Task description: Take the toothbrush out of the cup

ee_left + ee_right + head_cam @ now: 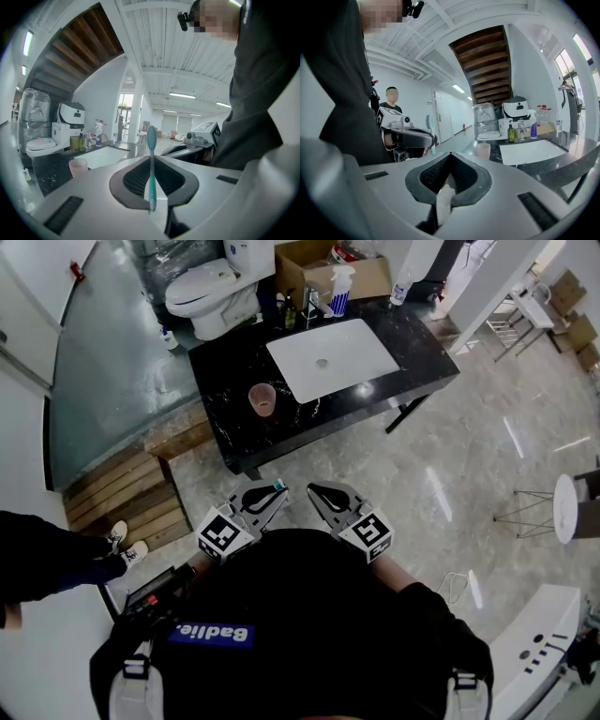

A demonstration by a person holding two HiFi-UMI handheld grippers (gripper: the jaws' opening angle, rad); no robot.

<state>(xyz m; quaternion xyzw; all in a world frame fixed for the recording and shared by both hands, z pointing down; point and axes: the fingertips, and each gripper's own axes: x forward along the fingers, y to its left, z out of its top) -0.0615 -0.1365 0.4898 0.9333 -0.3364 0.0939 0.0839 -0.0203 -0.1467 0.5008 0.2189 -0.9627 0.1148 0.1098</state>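
A teal toothbrush stands upright between the jaws of my left gripper, which is shut on its handle; the bristle head points up. In the head view the left gripper and right gripper are held side by side close to my body, well back from the black counter. The pink cup stands on that counter left of the sink, with nothing in it that I can see. The right gripper has its jaws together with nothing between them. From the right gripper view the toothbrush and cup both show.
A white sink basin is set in the counter, with a spray bottle and small bottles behind it. A toilet stands at the back, wooden steps to the left. A person's legs are at the left; another person stands farther off.
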